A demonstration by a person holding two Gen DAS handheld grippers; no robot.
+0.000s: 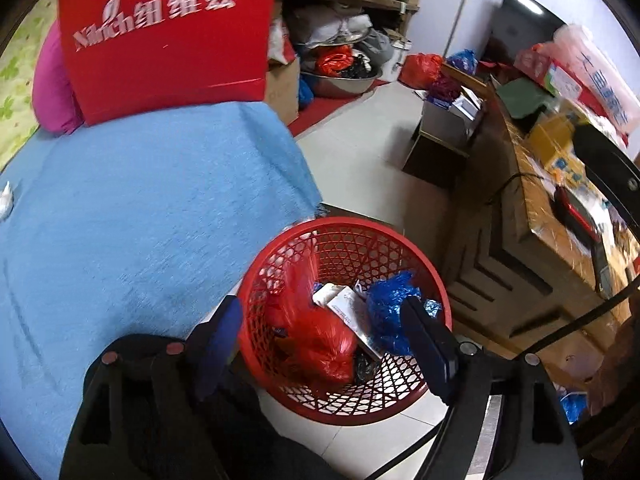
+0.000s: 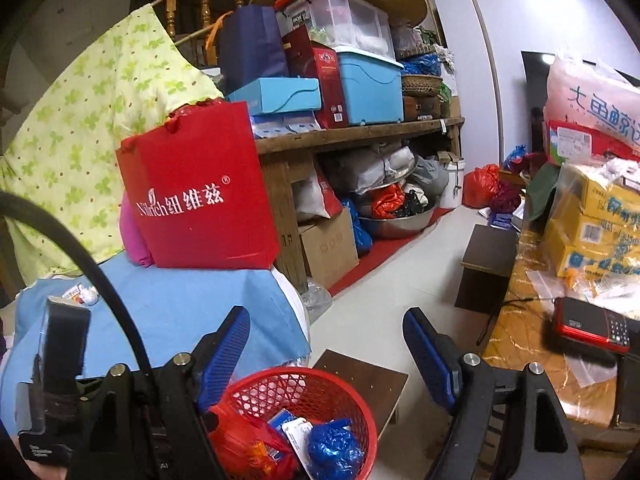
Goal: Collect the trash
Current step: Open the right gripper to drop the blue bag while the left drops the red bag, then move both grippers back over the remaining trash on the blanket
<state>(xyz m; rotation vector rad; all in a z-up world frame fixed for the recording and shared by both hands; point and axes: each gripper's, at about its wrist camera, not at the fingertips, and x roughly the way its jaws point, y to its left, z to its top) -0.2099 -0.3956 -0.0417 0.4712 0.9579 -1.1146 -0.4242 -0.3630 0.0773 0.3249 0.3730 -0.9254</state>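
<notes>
A red mesh basket [image 1: 400, 404] stands on the floor beside the blue-covered bed. It holds a red plastic bag [image 1: 316, 336], a blue plastic bag [image 1: 386, 312] and a white carton [image 1: 340, 300]. My left gripper [image 1: 324, 320] hangs open and empty over the basket. My right gripper [image 2: 326, 336] is open and empty, higher up, with the basket [image 2: 352, 396] below it. A small white crumpled wrapper [image 2: 82, 294] lies on the blue cover, also showing in the left wrist view [image 1: 6, 202].
A red paper bag [image 2: 200, 196] and a pink cushion [image 1: 52, 88] sit on the bed [image 1: 140, 208]. A low dark stool [image 2: 360, 380] stands behind the basket. A cluttered table [image 2: 520, 320] with a red radio [image 2: 592, 330] is at right. Shelves [image 2: 360, 132] with boxes fill the back.
</notes>
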